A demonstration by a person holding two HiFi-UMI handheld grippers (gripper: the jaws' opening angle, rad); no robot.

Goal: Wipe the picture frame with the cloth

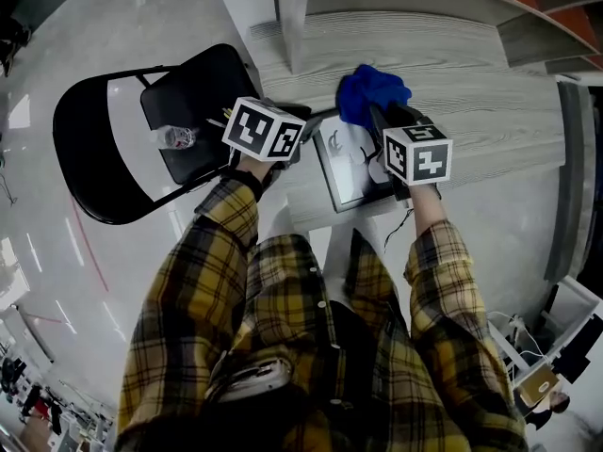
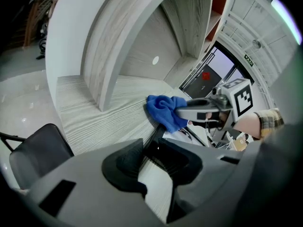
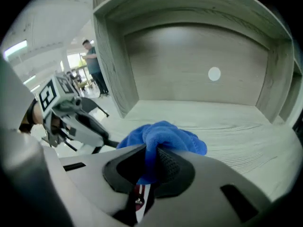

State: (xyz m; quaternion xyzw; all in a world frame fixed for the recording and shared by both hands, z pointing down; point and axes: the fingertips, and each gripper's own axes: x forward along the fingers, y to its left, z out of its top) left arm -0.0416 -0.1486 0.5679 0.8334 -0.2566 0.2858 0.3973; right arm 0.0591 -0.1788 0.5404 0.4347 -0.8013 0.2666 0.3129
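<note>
fuzzy cloth [image 1: 372, 90], grained wood table [image 1: 490, 102], glossy floor [image 1: 38, 205].

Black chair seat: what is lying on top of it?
A clear plastic bottle lies on the seat. The left gripper covers the seat's right corner, so that part is unseen.

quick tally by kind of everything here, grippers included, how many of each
blue cloth: 1
picture frame: 1
black folding chair: 1
clear bottle: 1
grippers: 2, left gripper and right gripper
total: 6
</note>
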